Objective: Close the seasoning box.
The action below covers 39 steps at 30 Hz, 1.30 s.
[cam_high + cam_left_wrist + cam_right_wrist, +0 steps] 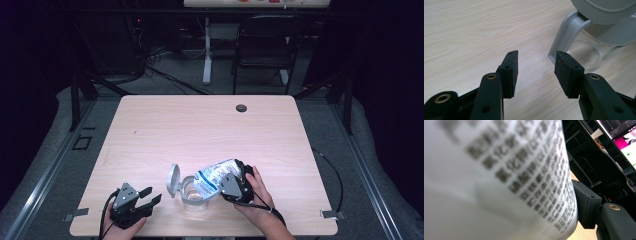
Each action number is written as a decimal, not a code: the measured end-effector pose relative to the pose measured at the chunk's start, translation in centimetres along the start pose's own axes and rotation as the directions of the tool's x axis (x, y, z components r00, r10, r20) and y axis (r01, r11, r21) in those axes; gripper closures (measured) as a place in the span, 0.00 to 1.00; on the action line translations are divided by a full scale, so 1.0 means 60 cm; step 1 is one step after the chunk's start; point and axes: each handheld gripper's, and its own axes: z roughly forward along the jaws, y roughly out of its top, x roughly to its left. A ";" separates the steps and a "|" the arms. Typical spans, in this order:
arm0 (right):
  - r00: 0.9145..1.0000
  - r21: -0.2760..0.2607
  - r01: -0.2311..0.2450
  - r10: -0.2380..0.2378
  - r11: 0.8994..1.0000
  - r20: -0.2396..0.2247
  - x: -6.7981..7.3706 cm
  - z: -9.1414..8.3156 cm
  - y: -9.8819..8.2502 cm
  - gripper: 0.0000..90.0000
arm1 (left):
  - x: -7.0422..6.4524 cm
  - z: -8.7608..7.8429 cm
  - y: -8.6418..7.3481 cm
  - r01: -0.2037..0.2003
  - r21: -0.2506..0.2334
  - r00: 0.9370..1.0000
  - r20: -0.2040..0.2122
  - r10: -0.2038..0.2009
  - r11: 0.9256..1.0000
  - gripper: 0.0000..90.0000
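- Pale wood-grain table with rounded corners (165,125): we record a light laminate top with a small dark round grommet hole (241,108) near the far edge. All the work sits near the front edge.
- White soft plastic pouch with blue print (214,176): we see it crumpled and tilted, its lower end over the mouth of the container, its upper end in the right gripper. In the right gripper view its white face carries rows of small dark printed characters (529,182), blurred by closeness.
- Clear plastic container with a grey hinged lid (192,196): it stands upright on the table between the two grippers; the round lid (173,181) is swung open and stands up on its left. In the left gripper view we note the grey hinge arm (566,35) and the see-through wall.
- Right gripper (235,184): black, held in the right hand (261,192); its jaws pinch the pouch, one pad (586,205) pressed against its side.
- Left gripper (150,195): black with a grey plate, held in the left hand; its jaws are spread with nothing between the pads (511,72), tips just beside the container's hinge.
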 end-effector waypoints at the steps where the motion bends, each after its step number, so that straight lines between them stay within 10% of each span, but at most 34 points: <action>1: 1.000 -0.002 -0.002 0.002 1.000 0.003 0.000 0.000 0.000 0.42 | 0.000 0.000 0.000 0.000 0.001 1.000 0.000 0.000 1.000 0.61; 22: 0.995 0.001 0.088 -0.088 0.996 0.039 -0.001 0.001 0.004 0.42 | 0.001 -0.001 0.000 0.002 -0.008 1.000 -0.005 -0.002 1.000 0.61; 39: 0.976 0.008 0.196 -0.196 0.981 0.096 0.010 -0.001 0.006 0.42 | 0.000 -0.001 0.000 -0.002 -0.002 1.000 -0.003 0.002 1.000 0.61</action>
